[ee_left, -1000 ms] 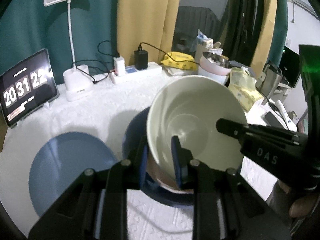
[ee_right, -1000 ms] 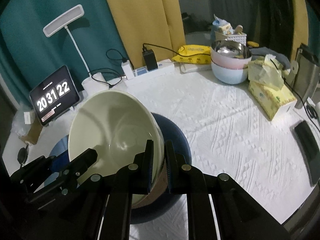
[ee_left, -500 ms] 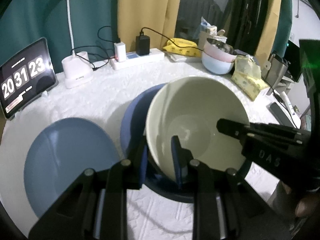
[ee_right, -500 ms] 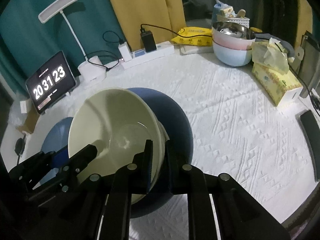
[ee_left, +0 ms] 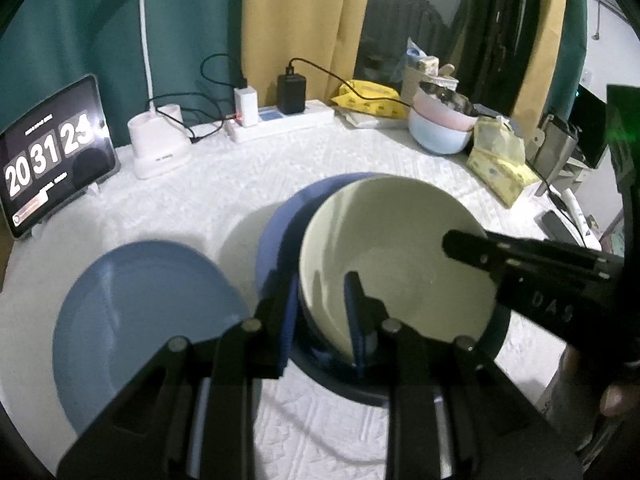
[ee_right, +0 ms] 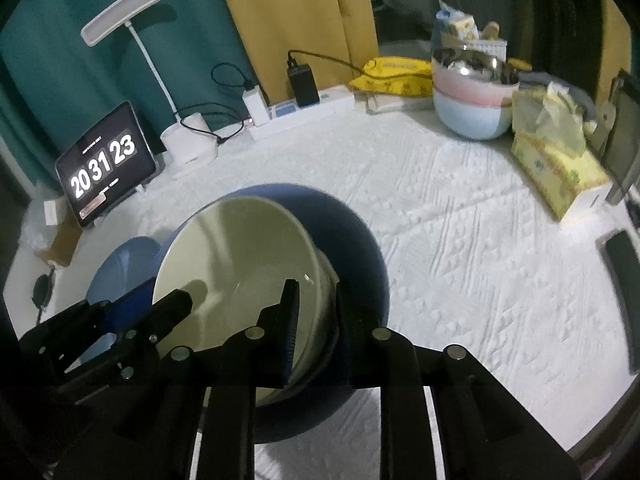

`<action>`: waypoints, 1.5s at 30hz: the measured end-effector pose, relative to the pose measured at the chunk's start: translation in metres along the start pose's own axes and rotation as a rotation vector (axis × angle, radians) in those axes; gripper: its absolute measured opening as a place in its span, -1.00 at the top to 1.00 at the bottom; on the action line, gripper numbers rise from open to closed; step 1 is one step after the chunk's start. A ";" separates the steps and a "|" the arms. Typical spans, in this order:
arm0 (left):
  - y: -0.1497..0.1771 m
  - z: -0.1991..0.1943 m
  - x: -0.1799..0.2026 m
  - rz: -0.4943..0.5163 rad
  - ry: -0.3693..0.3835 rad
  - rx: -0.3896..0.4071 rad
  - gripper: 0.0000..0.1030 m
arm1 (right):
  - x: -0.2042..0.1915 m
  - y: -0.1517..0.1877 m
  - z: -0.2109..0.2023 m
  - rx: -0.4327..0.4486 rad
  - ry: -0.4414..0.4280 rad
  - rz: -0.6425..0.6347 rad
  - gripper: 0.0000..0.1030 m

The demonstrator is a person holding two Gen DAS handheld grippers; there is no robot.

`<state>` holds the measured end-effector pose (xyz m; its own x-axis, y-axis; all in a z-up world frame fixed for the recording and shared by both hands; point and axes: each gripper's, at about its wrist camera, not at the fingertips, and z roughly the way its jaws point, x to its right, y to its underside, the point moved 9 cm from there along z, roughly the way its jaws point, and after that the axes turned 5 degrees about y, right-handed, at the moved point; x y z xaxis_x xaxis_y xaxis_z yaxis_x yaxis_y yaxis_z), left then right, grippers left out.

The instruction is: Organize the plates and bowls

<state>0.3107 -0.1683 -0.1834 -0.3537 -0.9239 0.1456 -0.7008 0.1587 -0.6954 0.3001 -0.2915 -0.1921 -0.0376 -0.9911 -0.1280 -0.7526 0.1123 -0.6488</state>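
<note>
Cream ceramic bowl [ee_left: 400, 264] nested in the dark blue bowl [ee_right: 352, 240], the landmark for this legend, at the near middle of the white textured tablecloth [ee_right: 460, 240]. Nearest the cameras, 2 grippers straddle opposite sides of the cream bowl's rim. The left gripper [ee_left: 320, 312] has 1 finger inside and 1 outside the near-left wall; its blue pads lie against the wall, so it reads as clamped on the rim. The right gripper [ee_right: 316, 312] has its jaws opening: a gap shows between its pads and the rim that stands between them, so its grip appears released.

Step in hand, as judged: setting the cream bowl down into the dark blue bowl and letting go. A further pale rim seems to sit beneath the cream bowl, though this is hard to confirm. The next move calls for the left jaws to part as well, then for both grippers to lift clear without catching the rim or tilting the stack.

Just left of the dark blue bowl lies a light blue plate [ee_left: 140, 320], flat and not yet stacked. Well beyond the bowl, at the back edge, stand a tablet clock [ee_right: 106, 168], a white desk lamp [ee_left: 158, 148] and a power strip [ee_left: 280, 122]; to the far right, another stack of pastel bowls [ee_right: 472, 100] and a yellow tissue pack [ee_right: 560, 168].
</note>
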 end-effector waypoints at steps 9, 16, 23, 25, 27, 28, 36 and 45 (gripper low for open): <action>-0.017 -0.023 -0.001 -0.007 0.013 0.070 0.48 | 0.010 -0.008 -0.010 0.022 -0.020 0.006 0.54; -0.030 -0.030 -0.018 -0.040 -0.019 0.109 0.46 | 0.008 -0.021 -0.018 0.091 -0.035 -0.041 0.54; -0.025 -0.026 -0.040 -0.080 -0.056 0.096 0.45 | 0.010 -0.026 -0.003 0.089 -0.105 -0.062 0.56; -0.022 -0.023 -0.045 -0.091 -0.059 0.089 0.45 | 0.011 -0.023 0.003 0.066 -0.120 -0.051 0.58; -0.018 -0.021 -0.046 -0.097 -0.061 0.082 0.45 | 0.013 -0.020 0.008 0.050 -0.141 -0.042 0.60; -0.017 -0.020 -0.046 -0.097 -0.062 0.079 0.45 | 0.013 -0.020 0.008 0.046 -0.151 -0.037 0.60; -0.014 -0.019 -0.040 -0.081 -0.060 0.085 0.44 | 0.025 -0.027 -0.006 0.072 -0.191 -0.011 0.59; -0.006 -0.001 -0.043 -0.113 -0.057 0.029 0.40 | 0.049 -0.029 0.000 0.066 -0.159 -0.002 0.55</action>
<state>0.3294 -0.1288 -0.1851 -0.2371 -0.9537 0.1850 -0.7158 0.0428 -0.6969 0.3207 -0.3429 -0.1795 0.0724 -0.9679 -0.2408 -0.7078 0.1202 -0.6961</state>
